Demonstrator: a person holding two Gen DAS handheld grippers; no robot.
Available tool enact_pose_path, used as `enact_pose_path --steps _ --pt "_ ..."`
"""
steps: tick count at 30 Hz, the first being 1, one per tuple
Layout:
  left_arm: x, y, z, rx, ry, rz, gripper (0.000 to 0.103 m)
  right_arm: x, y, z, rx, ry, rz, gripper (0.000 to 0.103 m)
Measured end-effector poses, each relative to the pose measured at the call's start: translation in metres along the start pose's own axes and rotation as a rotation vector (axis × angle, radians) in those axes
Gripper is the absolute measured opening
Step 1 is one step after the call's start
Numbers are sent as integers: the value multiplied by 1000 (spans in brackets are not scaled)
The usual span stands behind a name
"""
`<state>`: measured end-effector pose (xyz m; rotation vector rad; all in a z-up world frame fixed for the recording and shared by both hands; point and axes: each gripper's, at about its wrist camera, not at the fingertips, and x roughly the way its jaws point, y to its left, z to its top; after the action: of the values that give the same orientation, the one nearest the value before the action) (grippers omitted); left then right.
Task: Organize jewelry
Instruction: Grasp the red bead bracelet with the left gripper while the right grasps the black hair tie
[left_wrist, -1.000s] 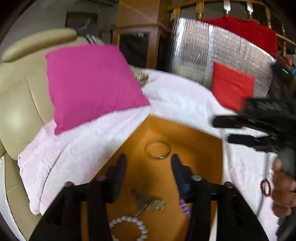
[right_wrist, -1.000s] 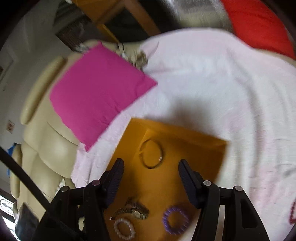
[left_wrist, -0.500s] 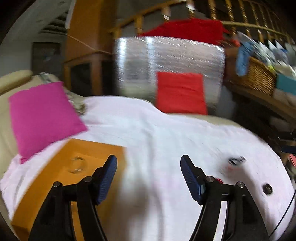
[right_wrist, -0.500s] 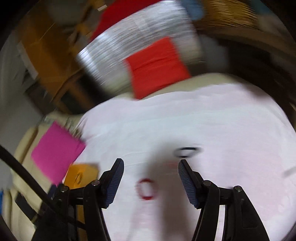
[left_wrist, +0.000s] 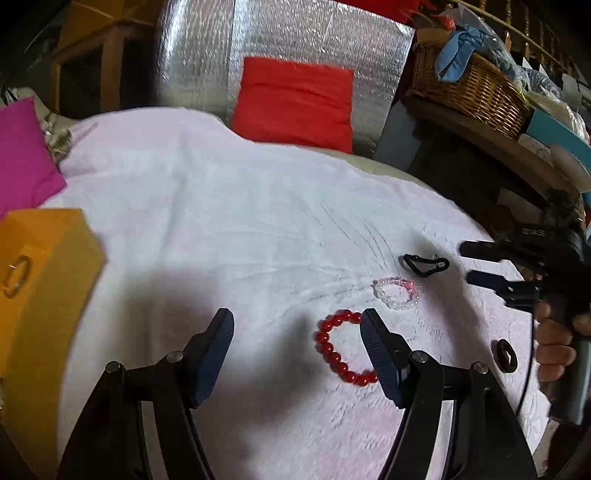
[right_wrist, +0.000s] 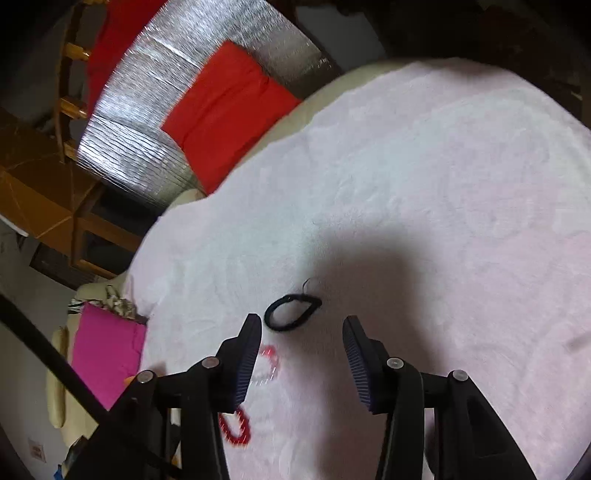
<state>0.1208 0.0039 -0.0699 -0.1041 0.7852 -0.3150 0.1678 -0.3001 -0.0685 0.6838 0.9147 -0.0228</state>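
The left gripper is hovering over the pale pink textured cloth with its jaws spread wide and nothing between them. A red round-bead bracelet is lying flat on the cloth, partly between the fingers and partly hidden behind the right-hand one. A clear and pink bead bracelet is resting just beyond it, and a black elastic hair loop is lying just beyond that. A small black ring-shaped item is sitting near the cloth's right edge; its kind cannot be determined. An orange cardboard box is sitting at the far left, well apart from the bracelets, holding a thin gold metal bangle.

The right gripper is also standing open and empty, with the black elastic hair loop lying just ahead of its fingertips. A red square cushion is leaning against a silver foil-covered panel behind the cloth.
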Motion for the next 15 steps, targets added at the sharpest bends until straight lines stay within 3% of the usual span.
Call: enact_pose_path --steps 4,8,11,13,15 --pt "16 -8 1 45 31 -41 67 24 0 8 -2 -7 -40 45" --pt "24 -15 -2 97 61 -82 44 46 2 5 -21 12 -84 35" --pt "30 -20 -6 126 86 -102 24 47 11 4 -67 -11 -111 20" --pt "34 -24 -9 151 98 -103 11 43 12 2 -71 -28 -108 20" --pt "34 -28 -12 167 103 -120 10 37 13 0 -74 -34 -101 20"
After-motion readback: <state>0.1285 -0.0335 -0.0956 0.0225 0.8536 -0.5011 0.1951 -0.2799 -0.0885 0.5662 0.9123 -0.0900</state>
